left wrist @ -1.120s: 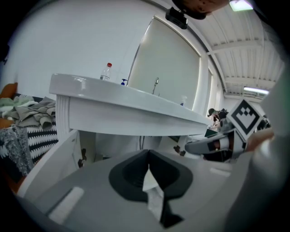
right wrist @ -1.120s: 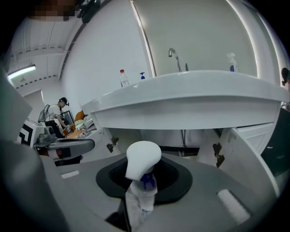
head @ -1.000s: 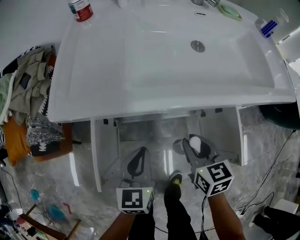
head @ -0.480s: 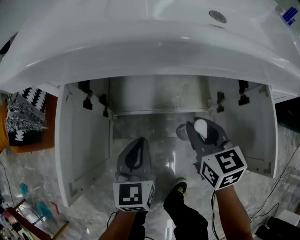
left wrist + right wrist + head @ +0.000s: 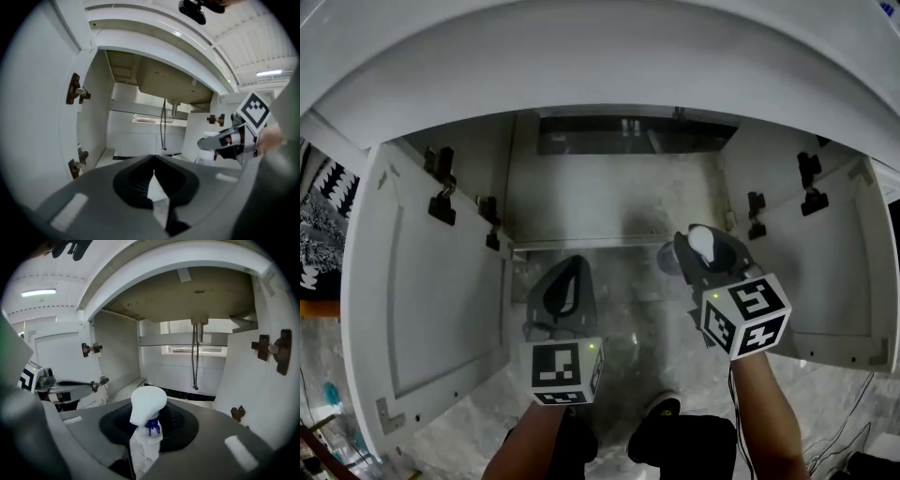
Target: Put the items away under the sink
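So far only the groundwork looks done: the cabinet (image 5: 609, 202) under the sink (image 5: 581, 66) stands wide open, its left door (image 5: 422, 309) and right door (image 5: 836, 281) both swung out, and nothing can be seen stored on the cabinet floor. The right gripper (image 5: 703, 251) is clamped on a spray bottle (image 5: 147, 414) with a white head. The bottle is held upright between the jaws at the mouth of the opening, toward the right side, and is not set down. The left gripper (image 5: 566, 281) hangs beside it with its jaws brought together and nothing between them (only pale floor shows through the slit behind the tips). A hose (image 5: 195, 363) hangs from the basin at the back. By my reading the bottle has yet to go in and be released; whether more items wait elsewhere cannot be told from these views.
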Demonstrator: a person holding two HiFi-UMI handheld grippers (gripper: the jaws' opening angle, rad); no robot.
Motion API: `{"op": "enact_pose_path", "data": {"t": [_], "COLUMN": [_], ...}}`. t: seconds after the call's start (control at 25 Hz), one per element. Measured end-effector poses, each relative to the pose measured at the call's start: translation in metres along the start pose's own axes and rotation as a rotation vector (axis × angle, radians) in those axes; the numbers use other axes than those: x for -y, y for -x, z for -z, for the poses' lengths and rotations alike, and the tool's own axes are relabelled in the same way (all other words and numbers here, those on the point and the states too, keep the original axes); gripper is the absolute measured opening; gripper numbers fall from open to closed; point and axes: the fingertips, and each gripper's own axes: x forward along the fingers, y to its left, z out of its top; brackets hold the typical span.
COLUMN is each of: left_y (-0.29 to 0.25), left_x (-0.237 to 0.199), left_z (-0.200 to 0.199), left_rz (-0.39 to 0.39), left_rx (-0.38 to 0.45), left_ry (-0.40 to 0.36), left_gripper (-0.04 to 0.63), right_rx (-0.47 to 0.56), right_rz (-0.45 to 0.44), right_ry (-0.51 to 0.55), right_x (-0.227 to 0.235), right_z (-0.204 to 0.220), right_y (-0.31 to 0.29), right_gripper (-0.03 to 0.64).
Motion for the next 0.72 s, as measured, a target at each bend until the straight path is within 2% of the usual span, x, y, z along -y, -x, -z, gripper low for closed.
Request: {"op": "enact_pose_path", "data": {"t": [0.16,0.28,0.52,0.72], "left_y": [-0.03,-0.048,-0.072,-0.083], "left_x": [0.007,0.009,0.008,0.006], "left_z": [0.005,0.007,0.003,0.004], "left_rz": [0.052,0.076,0.081,0.078], "left_rx": [0.019,0.051,0.118,0.128], "left_ry": [0.023,0.008,-0.028,0.017], "left_gripper": [0.011,0.011,0.011,0.011], "right_rx": [0.032,0.056,0.064,0.051], "right_rz": [0.019,0.026,0.036,0.055], "right_ry": [0.029,0.035,0.037,0.044], "right_x": [0.016,0.026,0.049,0.062], "right_z": [0.009,0.015,0.022,0.026], "right_y": [-0.025,-0.048,-0.085,-0.105], "right_gripper": [0.098,0.098,0.098,0.098]}}
